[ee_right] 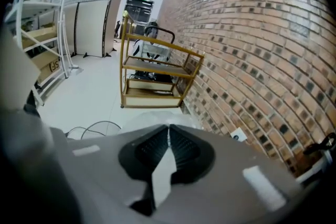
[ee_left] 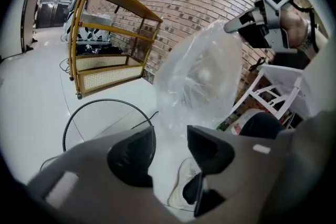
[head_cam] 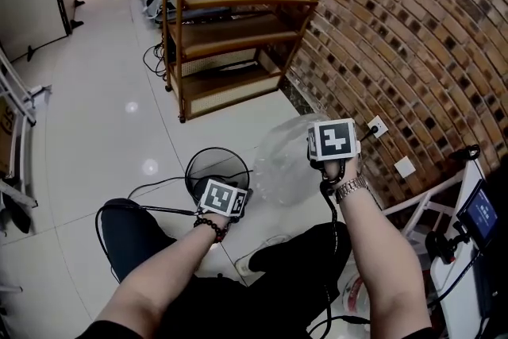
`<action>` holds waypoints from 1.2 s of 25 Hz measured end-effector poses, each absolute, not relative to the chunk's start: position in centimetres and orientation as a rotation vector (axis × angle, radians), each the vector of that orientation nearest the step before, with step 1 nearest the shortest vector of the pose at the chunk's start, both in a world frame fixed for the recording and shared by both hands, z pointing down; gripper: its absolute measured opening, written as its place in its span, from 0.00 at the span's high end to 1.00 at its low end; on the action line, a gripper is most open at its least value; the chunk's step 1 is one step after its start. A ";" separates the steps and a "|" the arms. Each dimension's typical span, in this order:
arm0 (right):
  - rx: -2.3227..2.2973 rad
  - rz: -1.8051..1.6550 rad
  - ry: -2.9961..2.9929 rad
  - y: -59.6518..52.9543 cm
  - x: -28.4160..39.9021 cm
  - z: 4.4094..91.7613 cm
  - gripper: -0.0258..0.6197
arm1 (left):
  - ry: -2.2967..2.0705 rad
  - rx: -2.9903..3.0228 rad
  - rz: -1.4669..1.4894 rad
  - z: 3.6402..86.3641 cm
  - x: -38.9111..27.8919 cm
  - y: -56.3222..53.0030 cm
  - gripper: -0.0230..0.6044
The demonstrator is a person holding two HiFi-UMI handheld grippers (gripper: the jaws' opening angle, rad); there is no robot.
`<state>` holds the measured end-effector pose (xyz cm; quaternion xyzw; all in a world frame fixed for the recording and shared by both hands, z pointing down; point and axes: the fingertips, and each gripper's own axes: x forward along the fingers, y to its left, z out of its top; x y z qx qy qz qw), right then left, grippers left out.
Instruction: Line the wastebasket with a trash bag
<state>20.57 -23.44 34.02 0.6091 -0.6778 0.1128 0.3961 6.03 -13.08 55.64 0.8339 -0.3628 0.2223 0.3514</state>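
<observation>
A clear trash bag (head_cam: pixel 279 151) hangs puffed up in the air beside the brick wall. My right gripper (head_cam: pixel 313 143) is raised and shut on the bag's top edge; in the right gripper view the film (ee_right: pixel 164 165) runs out from between the closed jaws of the gripper (ee_right: pixel 168 129). The black mesh wastebasket (head_cam: pixel 208 167) stands on the floor just below and left of the bag. My left gripper (head_cam: pixel 235 190) is low, over the basket's near rim, with its jaws open. In the left gripper view the bag (ee_left: pixel 202 78) hangs beyond the gripper (ee_left: pixel 170 135), its lower film passing through the gap unpressed.
A wooden shelf cart (head_cam: pixel 230 36) stands further back along the brick wall (head_cam: pixel 405 28). A black cable (head_cam: pixel 147 188) loops on the tiles by the basket. A white frame (head_cam: pixel 421 206) and a small screen (head_cam: pixel 480 212) stand at right. My knees and a shoe (ee_left: pixel 184 194) are below.
</observation>
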 end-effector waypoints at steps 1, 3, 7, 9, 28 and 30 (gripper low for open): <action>1.543 0.295 -1.731 -23.3 20.2 33.6 0.96 | -0.932 2.146 0.559 55.8 6.1 -12.9 0.66; 1.540 0.317 -1.758 -23.1 19.5 32.9 0.96 | -0.919 2.117 0.523 56.1 6.3 -12.6 0.66; 1.534 0.354 -1.814 -22.8 18.0 31.5 0.96 | -0.914 2.043 0.435 56.8 5.8 -12.4 0.66; 1.530 0.364 -1.840 -22.7 17.3 30.8 0.96 | -0.915 1.990 0.374 57.0 5.3 -12.4 0.66; 1.423 0.589 -1.963 -21.6 13.6 34.4 0.96 | -1.107 1.905 0.201 52.6 -6.6 -13.3 0.96; 1.404 0.614 -1.972 -21.4 13.2 35.4 0.96 | -1.109 1.919 0.211 51.3 -7.8 -13.2 0.96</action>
